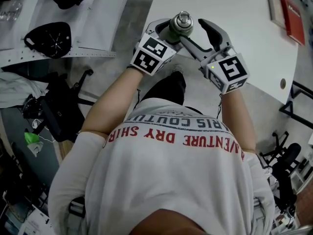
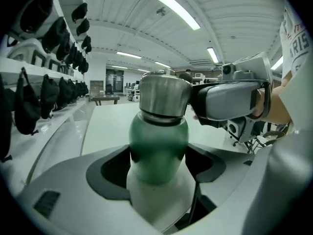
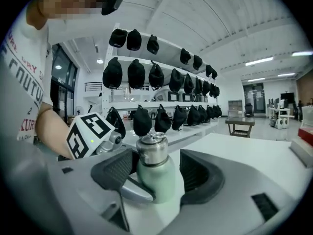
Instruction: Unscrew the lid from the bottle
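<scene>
White table (image 1: 234, 43) in a long, strip-lit room; shelves (image 3: 161, 48) of black caps (image 3: 136, 73) along one wall. Upper centre of the head view: green bottle (image 2: 159, 141) held by the table's near edge, between both grippers. Left gripper (image 2: 159, 164) clamped on the bottle's body, pads pressing both sides. Steel lid (image 3: 152, 151) sits on the neck. Right gripper (image 3: 157, 171) jaws spread wide either side of the lid, with a clear gap at the right-hand pad; no grip.

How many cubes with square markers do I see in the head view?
2. One cube sits on the left claw, the other cube on the right claw. None looks hidden.
</scene>
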Demonstrator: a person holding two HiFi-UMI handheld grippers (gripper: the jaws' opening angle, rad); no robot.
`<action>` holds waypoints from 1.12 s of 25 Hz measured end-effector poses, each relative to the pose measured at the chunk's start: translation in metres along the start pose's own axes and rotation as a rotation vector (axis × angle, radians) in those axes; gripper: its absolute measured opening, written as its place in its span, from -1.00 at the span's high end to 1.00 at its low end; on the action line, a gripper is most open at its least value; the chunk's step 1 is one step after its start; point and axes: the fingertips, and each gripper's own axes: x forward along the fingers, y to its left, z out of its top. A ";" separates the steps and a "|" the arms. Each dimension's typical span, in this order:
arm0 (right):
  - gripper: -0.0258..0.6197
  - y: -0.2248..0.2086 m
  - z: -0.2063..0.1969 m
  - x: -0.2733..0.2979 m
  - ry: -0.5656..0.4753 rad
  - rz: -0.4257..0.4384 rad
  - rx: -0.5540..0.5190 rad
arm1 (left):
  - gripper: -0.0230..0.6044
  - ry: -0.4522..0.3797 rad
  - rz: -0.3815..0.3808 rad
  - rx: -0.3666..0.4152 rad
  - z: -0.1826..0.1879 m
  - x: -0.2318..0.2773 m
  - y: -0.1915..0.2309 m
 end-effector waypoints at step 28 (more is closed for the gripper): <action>0.20 0.003 0.009 0.020 0.020 0.029 -0.111 | -0.23 -0.006 0.021 0.003 0.002 0.001 0.002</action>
